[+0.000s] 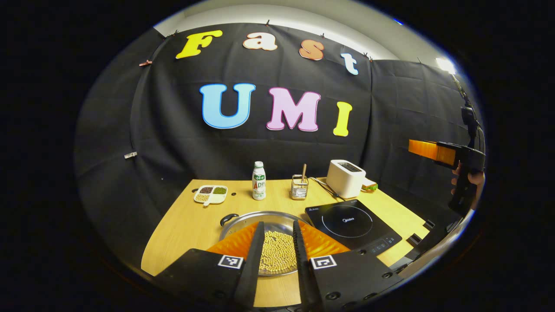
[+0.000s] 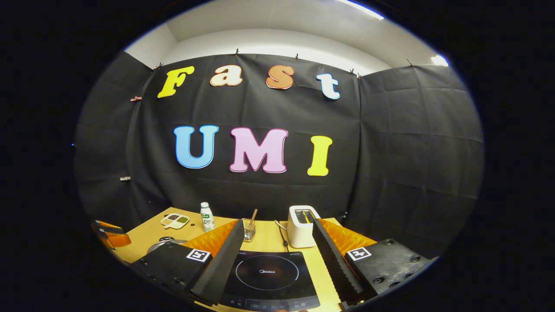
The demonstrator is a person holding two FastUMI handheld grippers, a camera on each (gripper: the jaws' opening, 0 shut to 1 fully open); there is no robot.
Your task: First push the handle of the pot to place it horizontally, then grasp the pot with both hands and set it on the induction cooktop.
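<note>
Looks like step 1, not begun: pot (image 1: 260, 225) sits bottom centre of left gripper view, left of cooktop (image 1: 352, 224), its handle (image 1: 228, 218) at rim's upper left, nothing touching it. Left gripper (image 1: 277, 232) hangs over pot, jaws apart, empty; right gripper (image 2: 274, 242) wide open above cooktop, bottom centre of right gripper view. Next: lower a finger beside handle & nudge it sideways till horiz.

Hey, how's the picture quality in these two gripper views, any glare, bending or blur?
Left gripper view: fisheye bends the table edges; the pot rim catches a soft sheen; the induction cooktop stays sharp. Right gripper view: a ceiling light glares at the top edge, the cooktop glass reflects faintly, and the toaster is crisp.
</note>
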